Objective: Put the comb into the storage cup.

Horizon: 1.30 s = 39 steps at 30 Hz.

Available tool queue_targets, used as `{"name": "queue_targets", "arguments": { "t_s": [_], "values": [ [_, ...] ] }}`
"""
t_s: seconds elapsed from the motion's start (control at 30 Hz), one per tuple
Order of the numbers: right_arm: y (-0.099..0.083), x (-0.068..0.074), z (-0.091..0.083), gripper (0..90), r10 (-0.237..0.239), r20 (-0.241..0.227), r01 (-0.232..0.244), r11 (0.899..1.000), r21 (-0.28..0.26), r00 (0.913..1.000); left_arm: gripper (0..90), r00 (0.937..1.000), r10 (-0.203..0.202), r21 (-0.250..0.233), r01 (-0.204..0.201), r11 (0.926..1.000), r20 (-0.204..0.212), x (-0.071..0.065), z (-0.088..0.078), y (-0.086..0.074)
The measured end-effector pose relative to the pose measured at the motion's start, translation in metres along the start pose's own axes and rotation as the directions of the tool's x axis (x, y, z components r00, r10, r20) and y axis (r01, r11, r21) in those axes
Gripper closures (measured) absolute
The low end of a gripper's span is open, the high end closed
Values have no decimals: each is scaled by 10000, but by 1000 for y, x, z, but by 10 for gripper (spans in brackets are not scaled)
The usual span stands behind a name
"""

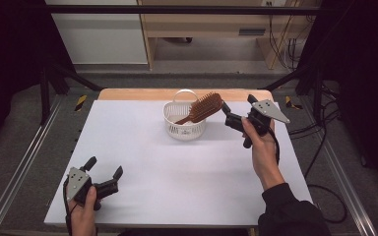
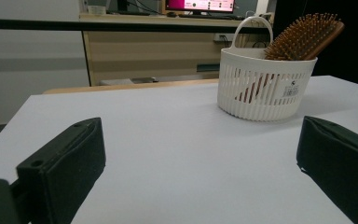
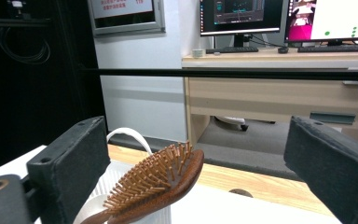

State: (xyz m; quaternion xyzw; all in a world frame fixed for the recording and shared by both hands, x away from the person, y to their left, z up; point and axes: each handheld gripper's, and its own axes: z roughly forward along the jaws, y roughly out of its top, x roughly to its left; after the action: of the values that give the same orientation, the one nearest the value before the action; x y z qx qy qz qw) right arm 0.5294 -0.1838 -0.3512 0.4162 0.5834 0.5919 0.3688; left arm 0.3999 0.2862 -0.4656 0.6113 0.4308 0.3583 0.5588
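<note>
Well clear — hairbrush (image 1: 203, 107) (basket (image 1: 184, 129) rim)

White tabletop (image 1: 177, 167), wooden desk (image 3: 279, 100) with monitors (image 3: 242, 16), grey floor (image 1: 24, 147)

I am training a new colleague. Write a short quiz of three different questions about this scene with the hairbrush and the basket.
1. True or false: the wooden hairbrush lies flat on the table.
2. The right claw is: A) shut on the hairbrush, B) open beside its head, C) inside the white basket.
3. Fill in: the left claw is open at the table's near ___ corner.

Key: 1 false, its handle stands in the basket and its head leans over the rim. 2 B. 3 left.
</note>
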Motion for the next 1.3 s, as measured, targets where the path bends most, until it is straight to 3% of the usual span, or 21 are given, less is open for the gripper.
{"name": "queue_targets", "arguments": {
  "t_s": [0.3, 0.5, 0.73, 0.83, 1.1, 1.3],
  "values": [
    [-7, -6, -18, 28, -196, -195, 195, 9998, -45, 9996, 11, 9999, -32, -49, 32, 10000, 148, 3, -3, 0],
    [-6, -9, -27, 24, -294, -49, 294, 9996, -12, 9996, 10, 9995, -232, -56, 233, 9997, 232, 7, -5, -1],
    [-7, -11, -37, 24, -423, -64, 422, 9990, -111, 9991, 10, 9995, -118, -112, 122, 9999, 294, 7, -9, 1],
    [-9, -13, -41, 24, -421, -131, 420, 9991, -101, 9990, 10, 9997, 35, -102, -33, 9999, 235, 8, -11, 2],
    [-12, -19, -52, 26, -242, -104, 242, 9997, -67, 9997, 10, 9993, -314, -172, 318, 9993, 195, 12, -13, 2],
    [-21, -21, -56, 26, -193, -143, 194, 9998, 36, 9997, 8, 9987, -250, -392, 267, 9989, 444, 9, -15, 3]
  ]
}}
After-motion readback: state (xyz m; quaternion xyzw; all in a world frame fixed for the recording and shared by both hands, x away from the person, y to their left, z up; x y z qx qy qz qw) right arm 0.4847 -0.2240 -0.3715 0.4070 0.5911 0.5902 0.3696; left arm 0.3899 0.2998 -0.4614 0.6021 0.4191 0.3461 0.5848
